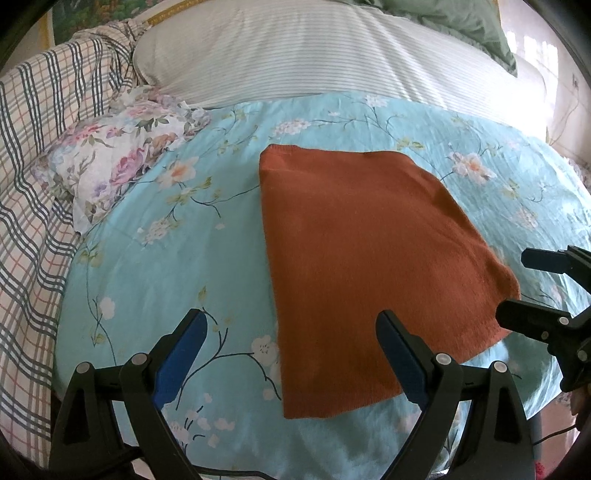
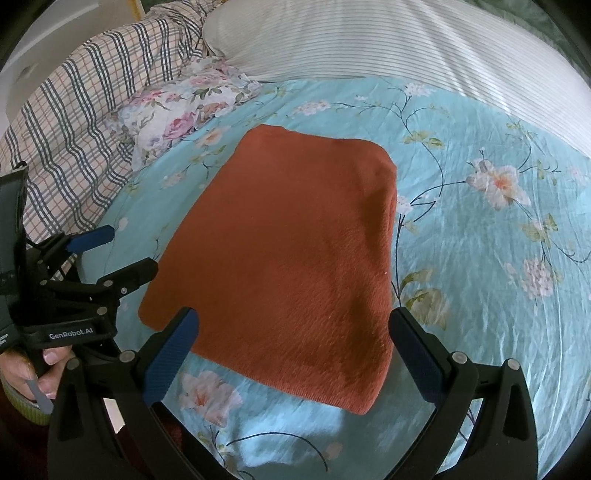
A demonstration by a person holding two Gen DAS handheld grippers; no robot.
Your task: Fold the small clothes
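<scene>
A rust-orange knit garment (image 1: 354,266) lies folded into a flat rectangle on the light blue floral sheet (image 1: 166,266); it also shows in the right wrist view (image 2: 280,251). My left gripper (image 1: 291,325) is open and empty, hovering over the garment's near left edge. My right gripper (image 2: 293,325) is open and empty, hovering over the garment's near edge. The right gripper shows at the right edge of the left wrist view (image 1: 517,288), by the garment's right corner. The left gripper shows at the left of the right wrist view (image 2: 129,251), by the garment's left corner.
A floral pillowcase or cloth (image 1: 122,155) lies bunched at the back left. A plaid quilt (image 1: 40,177) runs along the left side. A striped white pillow (image 1: 314,55) lies behind the sheet, with a green cloth (image 1: 476,26) at the back right.
</scene>
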